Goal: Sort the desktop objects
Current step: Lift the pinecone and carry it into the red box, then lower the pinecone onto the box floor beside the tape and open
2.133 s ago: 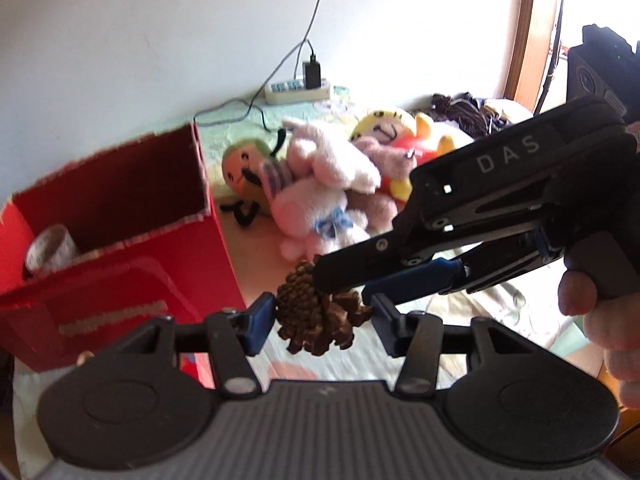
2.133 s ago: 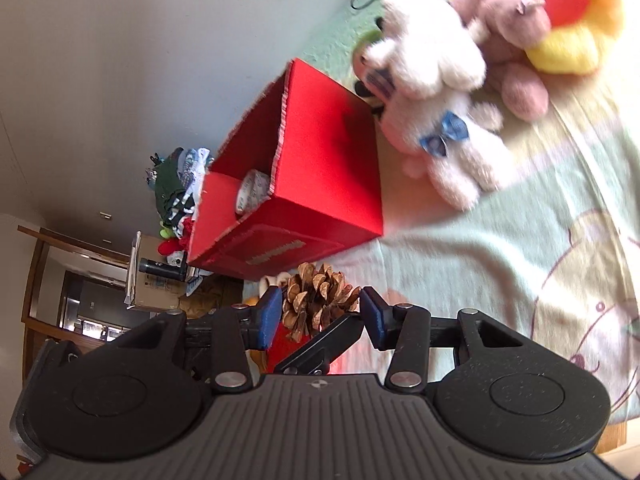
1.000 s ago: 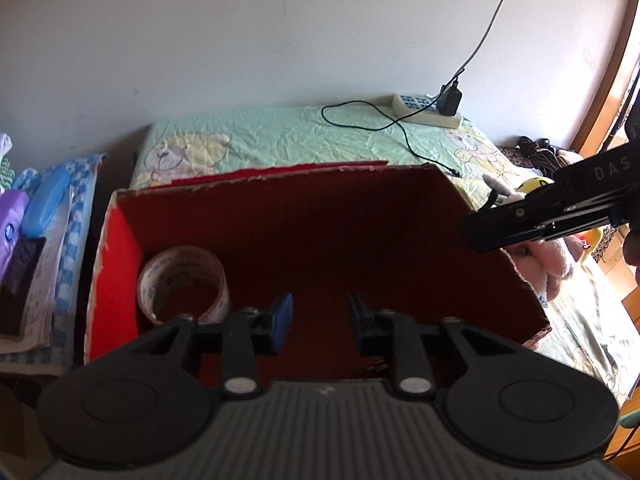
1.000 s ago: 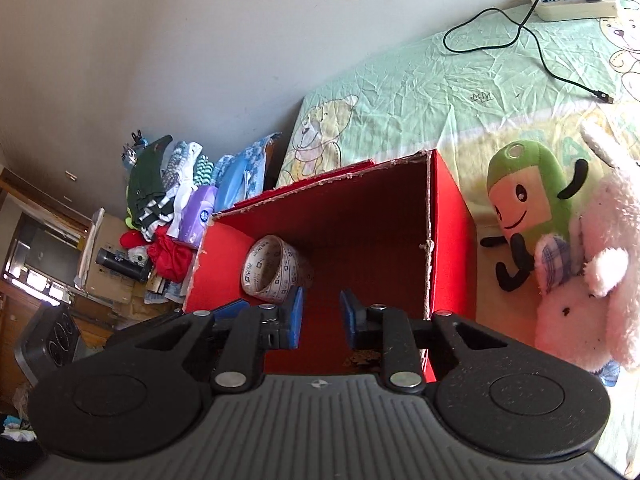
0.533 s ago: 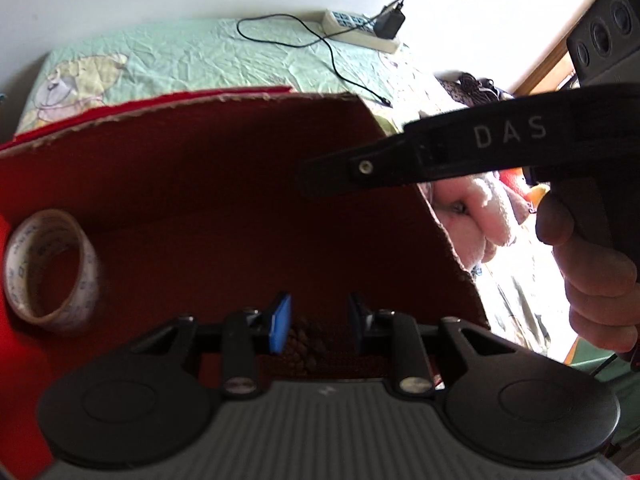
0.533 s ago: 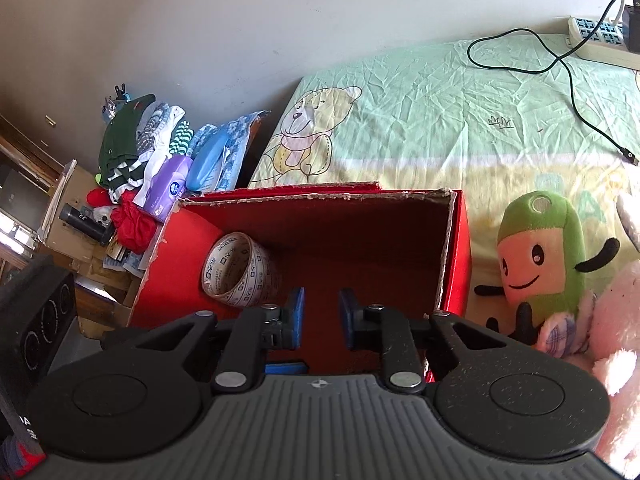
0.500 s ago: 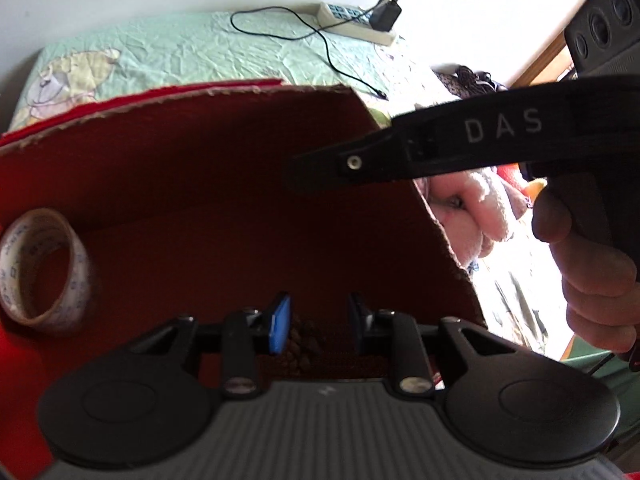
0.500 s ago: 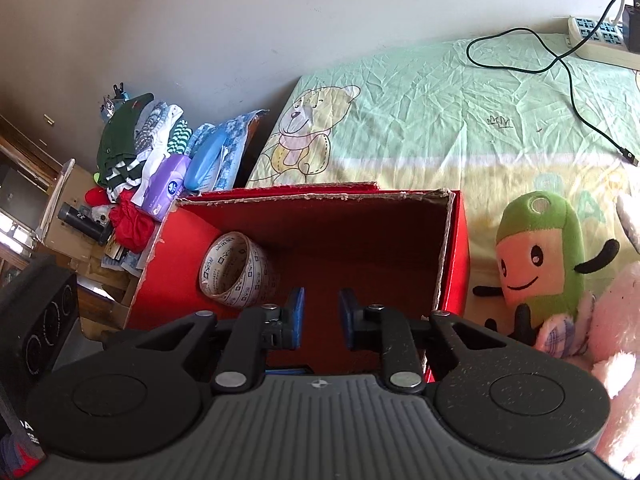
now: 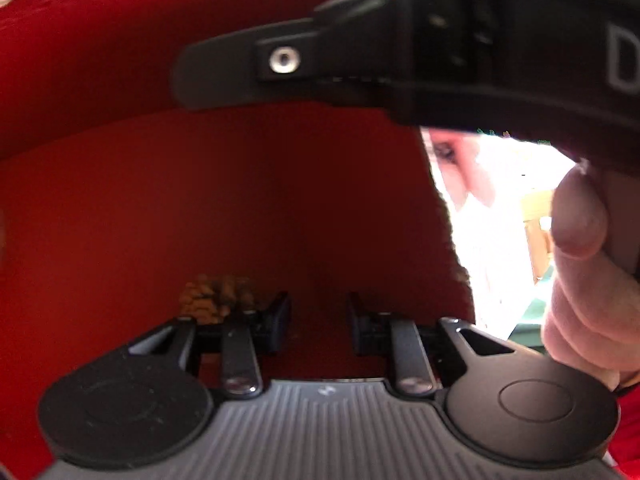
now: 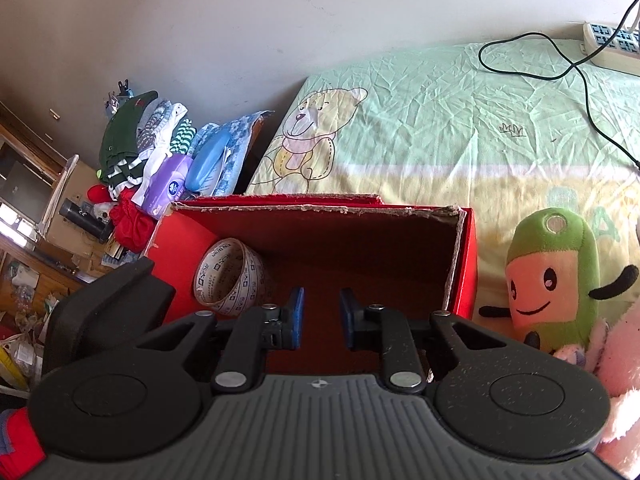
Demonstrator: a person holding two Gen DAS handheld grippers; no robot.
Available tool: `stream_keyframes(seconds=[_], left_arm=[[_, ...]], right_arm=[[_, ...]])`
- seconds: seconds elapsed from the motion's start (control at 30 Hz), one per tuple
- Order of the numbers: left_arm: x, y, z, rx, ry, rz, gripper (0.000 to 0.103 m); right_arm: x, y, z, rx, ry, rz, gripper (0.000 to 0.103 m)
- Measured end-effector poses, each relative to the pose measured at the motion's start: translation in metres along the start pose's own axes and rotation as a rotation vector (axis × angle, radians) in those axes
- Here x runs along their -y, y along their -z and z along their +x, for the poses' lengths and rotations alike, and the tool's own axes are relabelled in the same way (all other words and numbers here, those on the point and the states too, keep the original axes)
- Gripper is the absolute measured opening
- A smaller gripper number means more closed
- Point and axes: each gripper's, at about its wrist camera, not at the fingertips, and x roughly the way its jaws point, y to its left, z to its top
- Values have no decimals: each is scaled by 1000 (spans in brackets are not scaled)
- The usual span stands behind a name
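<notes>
1. The bed [image 10: 460, 120], covered in a pale green sheet with a printed bear, filled the far half of the right wrist view; a black cable [image 10: 560, 72] ran across it to a power strip [image 10: 612, 44] at the far right.
2. The red box [image 10: 466, 264] stood open-topped on the near part of the bed, its torn cardboard rim showing along the far wall.
3. A green and orange plush toy [image 10: 552, 276] lay just right of the box, with a pink plush [image 10: 616, 364] nearer at the right edge.
4. A pile of folded clothes and packets [image 10: 160, 152] sat left of the bed.
5. The right claw [image 10: 321, 318] hung over the box opening, its blue pads parted by a small gap with nothing between them.
6. The left claw [image 9: 318, 322] was down inside the box, its pads apart and empty; the person's hand [image 9: 588, 280] showed at the right, gripping the other tool's handle.
7. A roll of printed tape [image 10: 230, 276] leaned in the box's left corner.
8. The pine cone [image 9: 216, 298] lay on the box floor, just left of the left claw's left pad; whether it touched the pad could not be told.
</notes>
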Motion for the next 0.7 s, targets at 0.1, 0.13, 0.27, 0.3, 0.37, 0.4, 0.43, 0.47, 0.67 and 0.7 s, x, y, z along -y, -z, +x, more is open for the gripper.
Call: stream_keyframes(seconds=[0.1,0.13,0.27,0.3,0.37,0.4,0.43,0.47,0.67,0.7], left_arm=[[-9,2,2,-38,14,-40,22],[-10,3,1,-40,16,-48,22],[-12,7,-4,-39,-19,-47,23],[-13,8,-5,-42,-22,-49,23],[-16,12,-9,-43,-38,-54,30],[-18,14,-11,-42,-49,-57,33],[-20,16,-13,-41,-61,-60,33],[-23,18,-16,-42,-69,-65,33],[-38,30,-31,-31,-125,-88,33],[-40,32,-34,-28,-135,-92,33]], right_arm=[[-1,-1,3,-6,-8,-12,22],[-1,-1,4,-14,-11,-14,22],[-9,-2,10,-39,28,-40,22],[-11,-2,12,-47,42,-53,23],[-17,-1,17,-69,74,-84,23],[-19,-1,20,-78,93,-97,24],[-21,-1,22,-87,106,-107,25],[-23,-1,24,-98,113,-112,25],[-33,3,36,-138,120,-129,26],[-34,4,38,-141,116,-126,26]])
